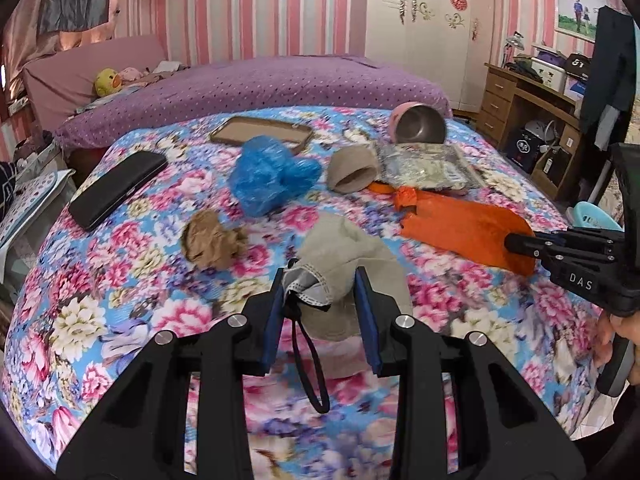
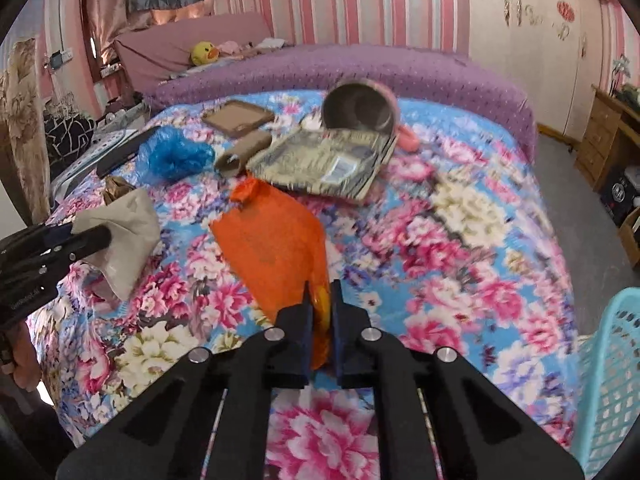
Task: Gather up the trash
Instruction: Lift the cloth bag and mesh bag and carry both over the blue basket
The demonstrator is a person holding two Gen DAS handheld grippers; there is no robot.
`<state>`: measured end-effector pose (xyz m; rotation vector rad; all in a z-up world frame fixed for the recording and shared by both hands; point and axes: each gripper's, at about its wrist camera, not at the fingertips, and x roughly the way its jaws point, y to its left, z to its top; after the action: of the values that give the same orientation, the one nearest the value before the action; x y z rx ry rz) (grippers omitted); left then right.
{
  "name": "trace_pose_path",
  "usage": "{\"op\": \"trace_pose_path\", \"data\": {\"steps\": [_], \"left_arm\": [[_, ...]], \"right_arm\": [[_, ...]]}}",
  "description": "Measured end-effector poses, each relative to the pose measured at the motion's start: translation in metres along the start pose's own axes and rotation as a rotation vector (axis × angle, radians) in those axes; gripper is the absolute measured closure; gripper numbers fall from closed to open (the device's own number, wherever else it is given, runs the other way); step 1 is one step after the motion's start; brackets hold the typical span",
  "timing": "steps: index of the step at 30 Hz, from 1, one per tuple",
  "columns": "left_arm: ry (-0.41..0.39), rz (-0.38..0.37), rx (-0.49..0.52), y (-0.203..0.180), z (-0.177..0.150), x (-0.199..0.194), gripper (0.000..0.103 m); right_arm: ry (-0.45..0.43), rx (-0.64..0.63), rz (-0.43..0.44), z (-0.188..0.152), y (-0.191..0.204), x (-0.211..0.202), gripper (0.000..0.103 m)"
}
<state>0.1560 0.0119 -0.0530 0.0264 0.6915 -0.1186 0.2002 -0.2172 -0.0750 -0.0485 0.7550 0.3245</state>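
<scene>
Your left hand-held gripper is pinching a beige bag; your right hand-held gripper is clamping an orange bag. Only the right view is showing the turquoise basket.

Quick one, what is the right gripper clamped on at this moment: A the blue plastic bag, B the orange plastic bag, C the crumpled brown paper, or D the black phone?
B: in the right wrist view the right gripper has its jaws pinched on the near edge of the orange plastic bag, which trails across the floral bedspread.
</scene>
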Motion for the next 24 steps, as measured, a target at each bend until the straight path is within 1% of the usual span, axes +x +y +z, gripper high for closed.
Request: {"op": "trace_pose_path", "data": {"steps": [6,10,13,16,21,24], "left_arm": [[-0.026,-0.014,-0.008,-0.023,0.011,-0.008,0.074],[-0.058,-0.018,0.036,-0.048,0.019,-0.016,0.074],[-0.068,-0.039,0.036,-0.069,0.026,-0.016,0.074],[-0.075,-0.073,0.035,-0.097,0.032,-0.013,0.074],[-0.086,-0.125,0.076,-0.15,0.04,-0.011,0.074],[-0.097,-0.176,0.084,-0.184,0.047,-0.012,0.074]], "right_arm": [[-0.088,0.035,-0.034,-0.002,-0.027,-0.039,0.096],[-0.143,0.075,-0.068,-0.006,-0.055,-0.068,0.096],[-0.178,0.108,-0.097,-0.012,-0.078,-0.089,0.096],[-0.214,0.148,-0.139,-0.019,-0.105,-0.11,0.097],[-0.258,0.212,-0.21,-0.035,-0.152,-0.148,0.097],[-0.255,0.261,-0.244,-0.048,-0.181,-0.164,0.097]]}}
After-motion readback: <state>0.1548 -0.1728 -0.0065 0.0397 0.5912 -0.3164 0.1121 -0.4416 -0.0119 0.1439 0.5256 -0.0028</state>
